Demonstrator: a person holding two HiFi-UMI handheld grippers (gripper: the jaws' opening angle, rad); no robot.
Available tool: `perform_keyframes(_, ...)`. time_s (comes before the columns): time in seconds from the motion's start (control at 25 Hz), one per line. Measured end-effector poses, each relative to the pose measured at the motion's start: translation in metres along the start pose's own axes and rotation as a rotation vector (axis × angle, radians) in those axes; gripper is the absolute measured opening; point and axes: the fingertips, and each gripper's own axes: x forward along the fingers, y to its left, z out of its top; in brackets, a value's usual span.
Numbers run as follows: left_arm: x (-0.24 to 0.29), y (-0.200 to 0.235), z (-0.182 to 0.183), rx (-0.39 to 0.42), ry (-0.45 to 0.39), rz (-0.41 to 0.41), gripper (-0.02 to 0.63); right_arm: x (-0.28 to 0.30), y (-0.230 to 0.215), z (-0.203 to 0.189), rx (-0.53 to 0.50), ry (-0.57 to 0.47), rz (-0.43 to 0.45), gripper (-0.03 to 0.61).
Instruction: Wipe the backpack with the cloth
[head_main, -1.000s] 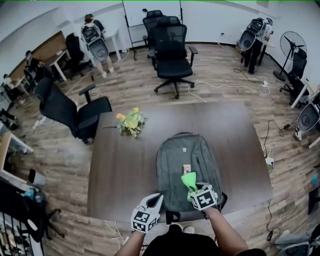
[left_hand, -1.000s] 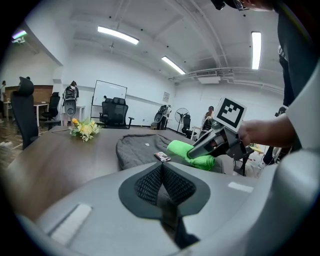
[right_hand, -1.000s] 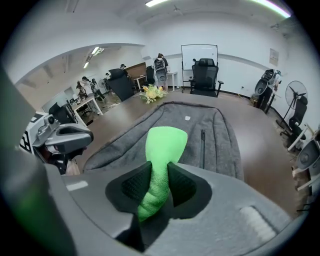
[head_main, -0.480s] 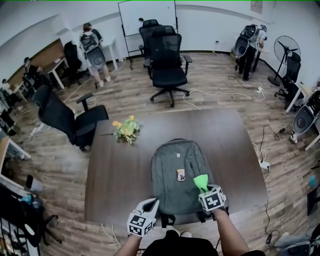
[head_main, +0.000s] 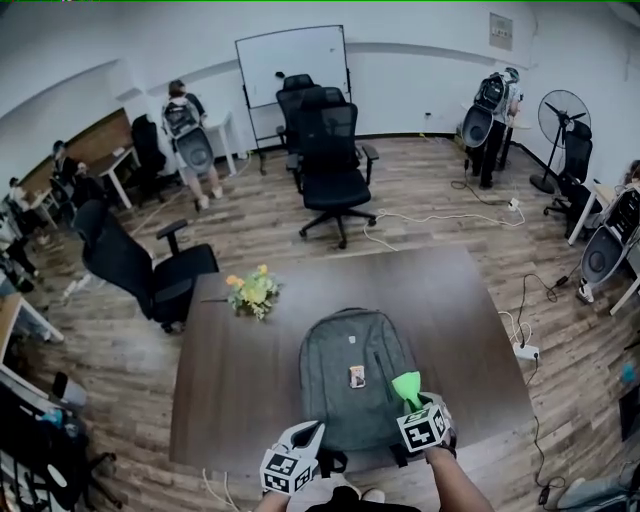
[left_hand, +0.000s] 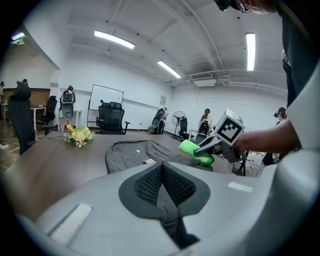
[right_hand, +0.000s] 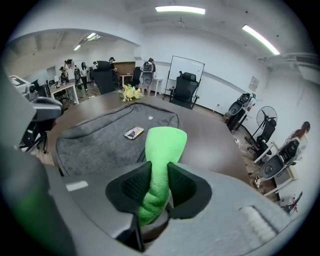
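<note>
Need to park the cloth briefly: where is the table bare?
Bare table lies left of the backpack, nearer than the flowers, and right of it out to the table's edge, plus the far strip beyond it. The near edge is crowded: the backpack's bottom, the left gripper and the right gripper with the cloth.

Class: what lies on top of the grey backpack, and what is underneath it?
On the backpack lies a small flat card. Under it is the brown table; whatever sits beneath the pack is covered and cannot be seen.
</note>
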Motion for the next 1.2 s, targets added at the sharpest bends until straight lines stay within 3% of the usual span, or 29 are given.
perform_keyframes(0.24,-0.011,-0.004,0.015,0.018,-0.042,0.012,0.02,-0.055,0.004,0.051,0.038,-0.348,0.0,0.098)
perform_keyframes(0.68,-0.04,-0.03,0.092,0.065,-0.217,0.021,0.02,-0.173,0.004,0.1,0.051,-0.758,-0.001,0.098)
perform_keyframes(0.84,-0.049,-0.041,0.096,0.068,-0.234,0.024,0.02,-0.207,0.003,0.1,0.048,-0.83,-0.017,0.097)
perform_keyframes(1.2,-0.067,-0.052,0.096,0.074,-0.269,0.054,0.02,-0.226,0.009,0.085,0.014,-0.838,-0.035,0.092)
